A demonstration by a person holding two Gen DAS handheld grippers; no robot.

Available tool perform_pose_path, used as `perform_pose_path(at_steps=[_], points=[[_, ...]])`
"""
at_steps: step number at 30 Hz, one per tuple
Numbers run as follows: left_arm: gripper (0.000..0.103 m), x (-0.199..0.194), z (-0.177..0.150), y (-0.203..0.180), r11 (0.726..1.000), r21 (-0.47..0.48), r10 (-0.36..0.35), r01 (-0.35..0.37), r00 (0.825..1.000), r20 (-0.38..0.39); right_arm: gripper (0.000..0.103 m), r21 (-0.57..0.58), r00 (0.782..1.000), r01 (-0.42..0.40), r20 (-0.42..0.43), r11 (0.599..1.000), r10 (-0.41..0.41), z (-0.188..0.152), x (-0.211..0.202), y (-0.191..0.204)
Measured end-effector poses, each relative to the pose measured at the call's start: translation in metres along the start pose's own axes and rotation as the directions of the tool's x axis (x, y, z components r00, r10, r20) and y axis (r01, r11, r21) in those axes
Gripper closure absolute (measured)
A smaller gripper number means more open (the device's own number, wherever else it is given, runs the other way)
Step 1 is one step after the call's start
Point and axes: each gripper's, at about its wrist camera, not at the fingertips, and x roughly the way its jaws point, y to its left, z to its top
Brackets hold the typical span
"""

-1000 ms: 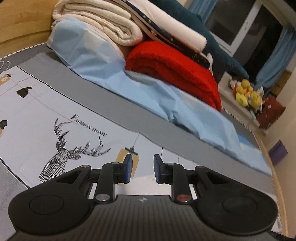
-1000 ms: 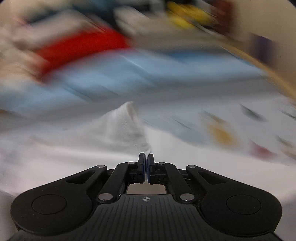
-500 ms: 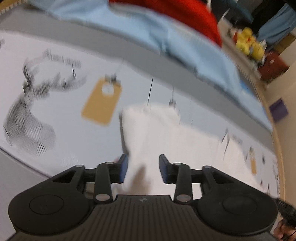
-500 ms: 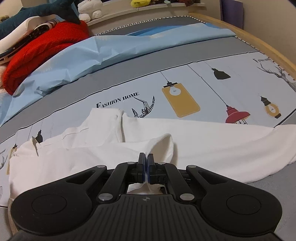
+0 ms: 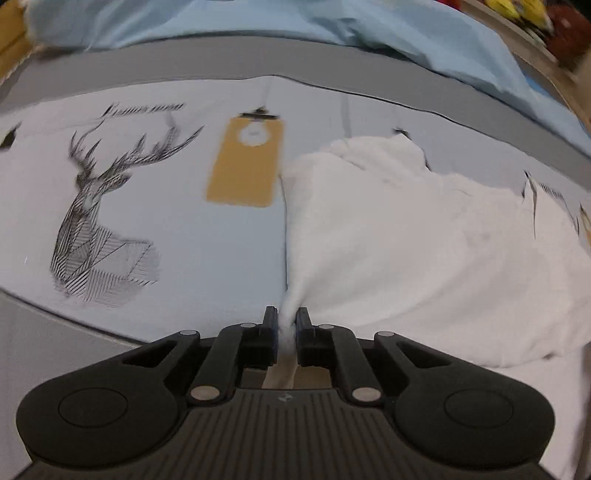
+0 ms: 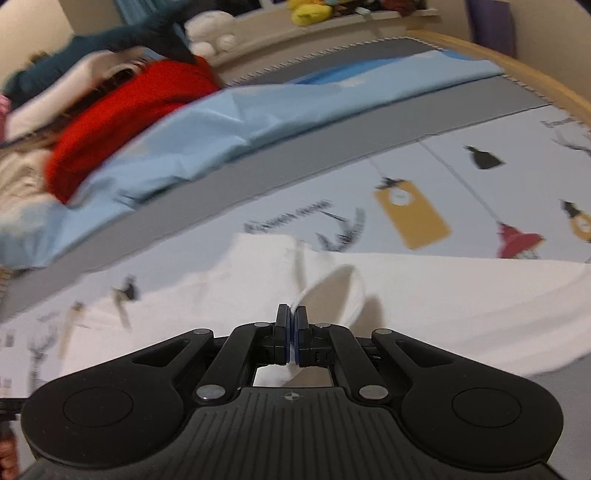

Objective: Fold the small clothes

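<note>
A small white garment lies crumpled on a printed bedsheet. My left gripper is shut on its near left corner, and the cloth bunches between the jaws. In the right wrist view the same white garment spreads across the sheet. My right gripper is shut on a thin fold of its near edge, and a loop of cloth stands up just beyond the fingertips.
A light blue sheet and a grey band run along the far side. A red blanket and stacked bedding lie at the far left. Plush toys sit on a shelf behind. A wooden bed edge curves at right.
My left gripper came down over the garment's corner and closed on it. My right gripper stayed shut on the cloth while its view swung and steadied.
</note>
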Motion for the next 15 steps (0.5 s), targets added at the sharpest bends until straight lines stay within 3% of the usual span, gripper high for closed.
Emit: perform_pose_path(at_steps=[2, 5, 7, 11, 15], points=[[0.088, 0.007, -0.001, 0.009, 1.0, 0.006, -0.013, 0.013, 0.999, -0.051, 0.102, -0.013, 0.999, 0.02, -0.027, 1.0, -0.02, 0.0, 0.005, 0.001], [0.076, 0.009, 0.005, 0.021, 1.0, -0.02, -0.02, 0.018, 0.997, -0.071, 0.101, -0.037, 0.981, 0.145, -0.123, 0.989, -0.148, -0.007, 0.023, -0.005], [0.074, 0.002, 0.014, 0.035, 0.994, -0.095, -0.065, 0.063, 0.998, -0.014, 0.099, -0.03, 0.963, 0.213, -0.161, 0.977, -0.215, -0.011, 0.031, -0.012], [0.07, 0.0, 0.033, 0.062, 0.939, -0.254, -0.203, 0.231, 0.97, 0.132, 0.098, 0.011, 0.971, 0.211, -0.114, 0.977, -0.209, -0.007, 0.025, -0.013], [0.053, 0.028, 0.048, 0.071, 0.891, -0.338, -0.26, 0.303, 0.951, 0.167, 0.098, 0.011, 0.976, 0.203, -0.08, 0.979, -0.201, -0.004, 0.021, -0.009]])
